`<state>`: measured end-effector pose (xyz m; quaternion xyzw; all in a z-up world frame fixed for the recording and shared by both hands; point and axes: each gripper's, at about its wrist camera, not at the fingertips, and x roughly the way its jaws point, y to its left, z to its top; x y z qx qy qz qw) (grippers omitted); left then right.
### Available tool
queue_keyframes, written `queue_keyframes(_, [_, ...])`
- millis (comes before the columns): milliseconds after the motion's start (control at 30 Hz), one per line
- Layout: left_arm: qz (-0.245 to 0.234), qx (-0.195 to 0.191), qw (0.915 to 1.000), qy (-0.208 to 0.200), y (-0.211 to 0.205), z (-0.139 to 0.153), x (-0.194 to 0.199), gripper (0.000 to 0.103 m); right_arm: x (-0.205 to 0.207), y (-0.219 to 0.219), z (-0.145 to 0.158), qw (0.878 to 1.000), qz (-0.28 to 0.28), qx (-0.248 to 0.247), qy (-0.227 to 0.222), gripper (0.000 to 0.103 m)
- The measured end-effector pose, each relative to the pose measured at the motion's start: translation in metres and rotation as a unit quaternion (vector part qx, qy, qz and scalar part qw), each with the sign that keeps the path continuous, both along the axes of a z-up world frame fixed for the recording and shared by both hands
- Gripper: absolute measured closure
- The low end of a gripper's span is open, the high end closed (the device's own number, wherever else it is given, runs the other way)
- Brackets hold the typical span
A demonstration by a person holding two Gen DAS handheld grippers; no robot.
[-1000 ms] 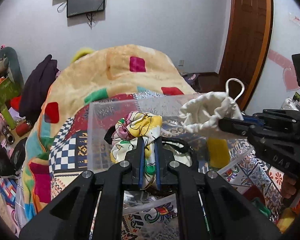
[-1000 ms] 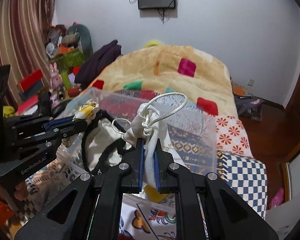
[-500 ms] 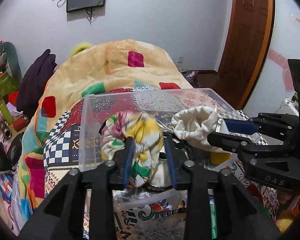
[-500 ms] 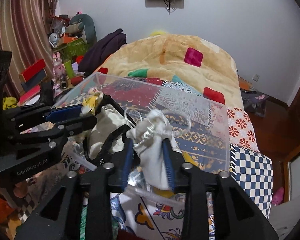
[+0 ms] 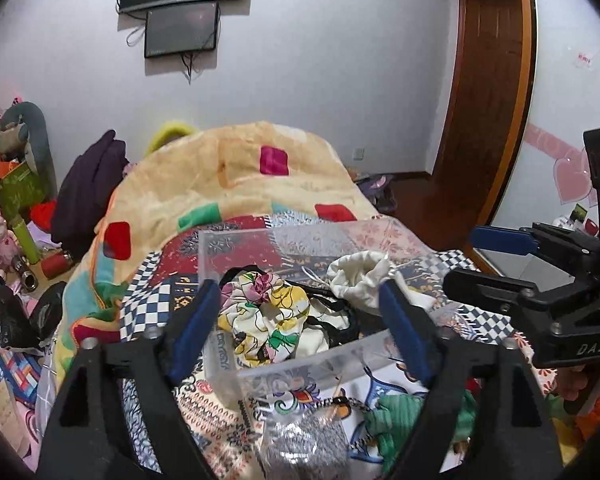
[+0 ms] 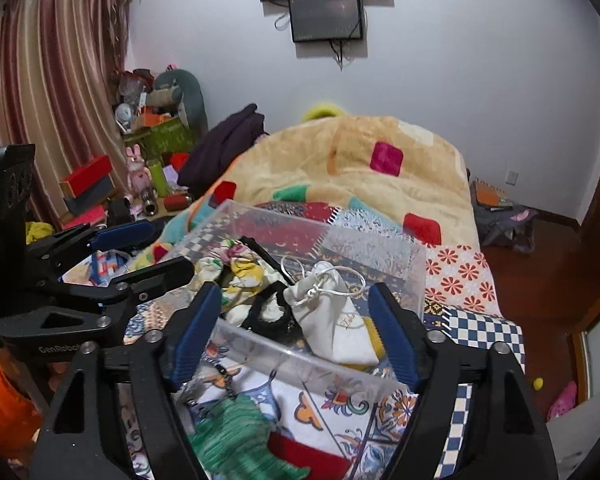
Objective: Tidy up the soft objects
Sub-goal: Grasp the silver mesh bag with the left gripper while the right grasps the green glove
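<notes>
A clear plastic box [image 5: 300, 364] [image 6: 416, 276] stands on the patterned bedspread. Inside lie a floral cloth bundle [image 5: 266, 314] [image 6: 240, 266], a white drawstring pouch [image 5: 360, 276] [image 6: 336, 322] and a black band [image 6: 266, 314]. My left gripper [image 5: 300, 332] is open and empty just in front of the box, over the floral bundle. My right gripper [image 6: 294, 328] is open and empty above the pouch. Each gripper shows in the other's view: the right [image 5: 540, 276], the left [image 6: 112, 264].
A green knitted item [image 6: 236, 436] [image 5: 400, 420] and a grey mesh pouch [image 5: 304, 440] lie on the bedspread in front of the box. A yellow patchwork blanket [image 5: 236, 184] is heaped behind. Clutter fills the left side; a wooden door [image 5: 488, 92] stands on the right.
Both grippers opened and drew back. The floral bundle and the white pouch dropped out of the jaws and now rest inside the clear box.
</notes>
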<state>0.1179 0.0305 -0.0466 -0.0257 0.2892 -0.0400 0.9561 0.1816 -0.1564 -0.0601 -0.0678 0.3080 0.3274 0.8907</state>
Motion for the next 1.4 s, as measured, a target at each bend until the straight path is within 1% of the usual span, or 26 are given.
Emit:
queue_keyframes(67, [0.003,0.0,1.0,-0.005,0.001,0.003,-0.009,0.007,-0.008,-0.004,0.003,1.0,0.001,0.001,-0.004,0.024])
queue_keyframes(167, [0.001,0.005,1.0,-0.004,0.0,0.004,-0.022,0.004,-0.018,-0.008,0.001,1.0,0.0,0.001,-0.007,0.02])
queue_keyframes(300, [-0.003,0.015,0.9998,0.013,-0.002,-0.005,-0.037,0.004,-0.028,-0.011,-0.013,1.0,0.005,-0.006,0.012,0.02])
queue_keyframes(467, [0.0,0.012,0.9987,0.049,0.001,-0.029,-0.049,0.004,-0.035,-0.013,-0.037,0.999,0.011,-0.013,0.047,0.02])
queue_keyframes(567, [0.007,-0.008,0.997,0.076,0.006,-0.045,-0.053,0.004,-0.037,-0.014,-0.056,0.997,0.01,-0.009,0.082,0.02])
queue_keyframes(633, [0.009,-0.014,0.9957,0.091,0.007,-0.057,-0.055,0.004,-0.036,-0.014,-0.067,0.994,0.014,-0.005,0.106,0.02])
queue_keyframes(767, [0.014,-0.004,0.9932,0.115,0.004,-0.08,-0.055,0.004,-0.036,-0.008,-0.081,0.992,0.021,-0.014,0.124,0.02])
queue_keyframes(833, [0.013,-0.006,0.9921,0.125,0.003,-0.089,-0.056,0.004,-0.038,-0.004,-0.085,0.991,0.027,-0.018,0.13,0.022])
queue_keyframes(867, [0.011,-0.009,0.9914,0.13,0.003,-0.094,-0.055,0.004,-0.039,-0.002,-0.088,0.991,0.031,-0.021,0.131,0.023])
queue_keyframes(933, [0.01,-0.01,0.9904,0.138,0.002,-0.1,-0.055,0.004,-0.04,0.001,-0.093,0.99,0.035,-0.03,0.134,0.035])
queue_keyframes(967, [0.01,-0.009,0.99,0.14,0.001,-0.102,-0.054,0.004,-0.039,0.001,-0.095,0.989,0.038,-0.033,0.137,0.039])
queue_keyframes(1000, [0.009,-0.009,0.9899,0.141,0.0,-0.103,-0.054,0.006,-0.039,0.002,-0.097,0.988,0.041,-0.036,0.142,0.045])
queue_keyframes(1033, [0.005,-0.01,0.9897,0.143,0.0,-0.105,-0.054,0.012,-0.039,0.003,-0.099,0.988,0.041,-0.038,0.143,0.051])
queue_keyframes(1067, [0.001,-0.01,0.9894,0.145,-0.001,-0.105,-0.053,0.019,-0.04,0.003,-0.099,0.988,0.043,-0.041,0.144,0.053])
queue_keyframes(1167, [-0.003,-0.012,0.989,0.147,-0.003,-0.108,-0.053,0.027,-0.042,0.004,-0.098,0.988,0.046,-0.044,0.139,0.065])
queue_keyframes(1200, [-0.002,-0.009,0.9894,0.145,-0.003,-0.107,-0.053,0.029,-0.043,0.004,-0.098,0.989,0.047,-0.045,0.136,0.071])
queue_keyframes(1233, [-0.004,-0.011,0.9894,0.144,-0.004,-0.107,-0.054,0.034,-0.044,0.004,-0.098,0.989,0.048,-0.047,0.134,0.077])
queue_keyframes(1267, [-0.007,-0.012,0.9895,0.144,-0.004,-0.107,-0.054,0.039,-0.044,0.004,-0.097,0.989,0.048,-0.049,0.132,0.08])
queue_keyframes(1300, [-0.008,-0.011,0.9897,0.142,-0.005,-0.107,-0.055,0.043,-0.045,0.005,-0.097,0.989,0.048,-0.05,0.13,0.087])
queue_keyframes(1333, [-0.009,-0.009,0.9898,0.142,-0.005,-0.107,-0.056,0.047,-0.045,0.005,-0.097,0.989,0.048,-0.05,0.129,0.091])
queue_keyframes(1400, [-0.009,-0.008,0.9902,0.139,-0.005,-0.106,-0.058,0.054,-0.045,0.004,-0.094,0.99,0.047,-0.045,0.127,0.091])
